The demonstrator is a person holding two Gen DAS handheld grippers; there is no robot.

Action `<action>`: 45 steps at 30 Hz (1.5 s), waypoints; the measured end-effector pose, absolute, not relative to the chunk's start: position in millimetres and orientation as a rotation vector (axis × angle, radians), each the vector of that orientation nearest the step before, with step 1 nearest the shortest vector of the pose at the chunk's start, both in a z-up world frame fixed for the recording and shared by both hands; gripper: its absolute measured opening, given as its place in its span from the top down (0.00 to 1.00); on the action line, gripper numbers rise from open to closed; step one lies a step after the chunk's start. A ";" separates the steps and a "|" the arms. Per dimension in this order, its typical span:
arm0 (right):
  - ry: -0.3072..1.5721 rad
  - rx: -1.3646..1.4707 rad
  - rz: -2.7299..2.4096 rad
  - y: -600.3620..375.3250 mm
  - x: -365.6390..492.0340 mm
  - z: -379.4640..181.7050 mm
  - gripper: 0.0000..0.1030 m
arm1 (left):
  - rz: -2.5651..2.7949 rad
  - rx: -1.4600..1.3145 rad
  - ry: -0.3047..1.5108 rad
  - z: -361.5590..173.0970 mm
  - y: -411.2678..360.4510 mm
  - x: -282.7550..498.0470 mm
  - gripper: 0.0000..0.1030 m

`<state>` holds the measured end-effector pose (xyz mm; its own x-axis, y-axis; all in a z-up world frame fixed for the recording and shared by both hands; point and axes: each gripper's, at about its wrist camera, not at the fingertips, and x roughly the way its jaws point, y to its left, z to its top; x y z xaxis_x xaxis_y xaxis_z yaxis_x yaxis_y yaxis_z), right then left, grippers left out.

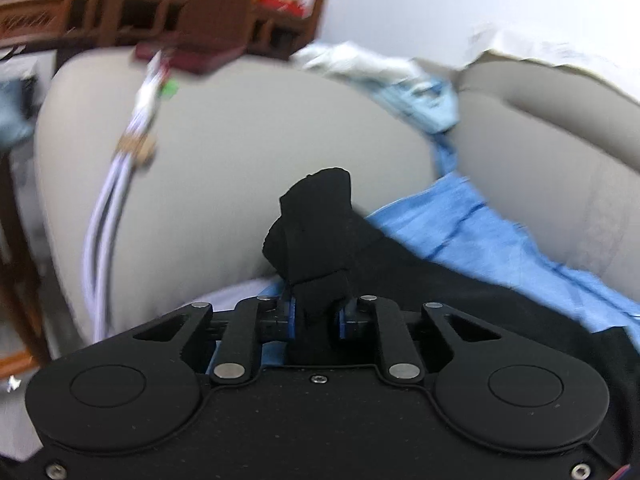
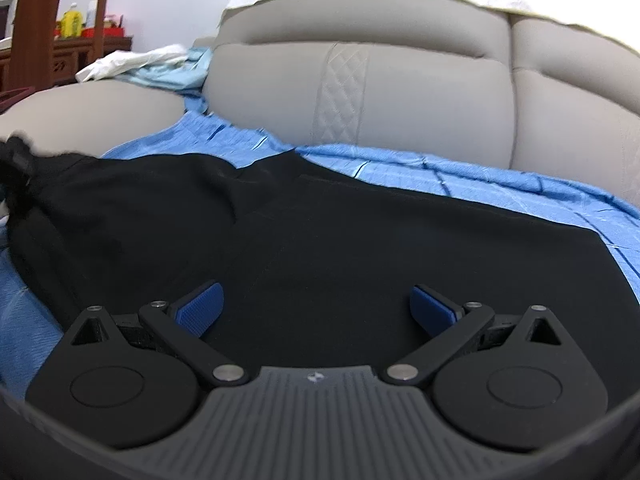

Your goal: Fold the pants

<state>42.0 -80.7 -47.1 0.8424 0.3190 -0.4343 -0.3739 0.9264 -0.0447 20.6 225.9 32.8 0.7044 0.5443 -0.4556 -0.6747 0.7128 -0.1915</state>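
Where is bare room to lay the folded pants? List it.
Free: blue sheet between black pants and sofa backrest; grey cushion beside the white cable. Crowded: corner with white and light-blue cloths.

1. The pants (image 2: 320,232) are plain black.
2. The sheet (image 2: 500,184) under them is bright blue with a fine woven stripe.
3. The sofa (image 2: 420,92) is beige-grey, with a quilted diamond strip at 12 o'clock.
4. The right tool (image 2: 316,312) is black with textured blue pads (image 2: 200,312).
5. The left tool (image 1: 316,312) is black.
6. The wooden furniture (image 1: 216,12) is reddish brown.
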 end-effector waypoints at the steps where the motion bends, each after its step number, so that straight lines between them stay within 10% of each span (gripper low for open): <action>1: 0.457 -0.118 0.378 -84.8 41.9 -42.4 0.00 | 0.668 -0.344 0.370 42.6 218.6 22.9 0.85; 10: 0.384 0.090 0.193 -190.0 16.0 5.3 0.00 | 0.043 -0.130 0.374 118.1 51.0 58.1 0.85; 17: 0.433 0.262 0.031 -268.9 -1.7 -3.9 0.00 | -0.338 0.047 0.675 56.6 -70.2 53.7 0.68; 22: 0.471 0.339 0.051 -282.0 -8.1 -22.8 0.00 | -0.366 0.034 0.681 49.4 -55.2 13.0 0.48; 38: 0.540 0.413 0.185 -223.0 36.2 -37.1 0.01 | 0.048 -0.121 0.687 28.3 57.5 16.8 0.57; 43: 0.543 0.484 0.235 -215.6 51.6 -36.6 0.09 | 0.043 -0.150 0.691 23.8 59.7 19.9 0.56; 45: 0.544 0.438 0.226 -208.7 51.1 -35.3 0.29 | 0.041 -0.145 0.690 23.6 59.7 19.3 0.56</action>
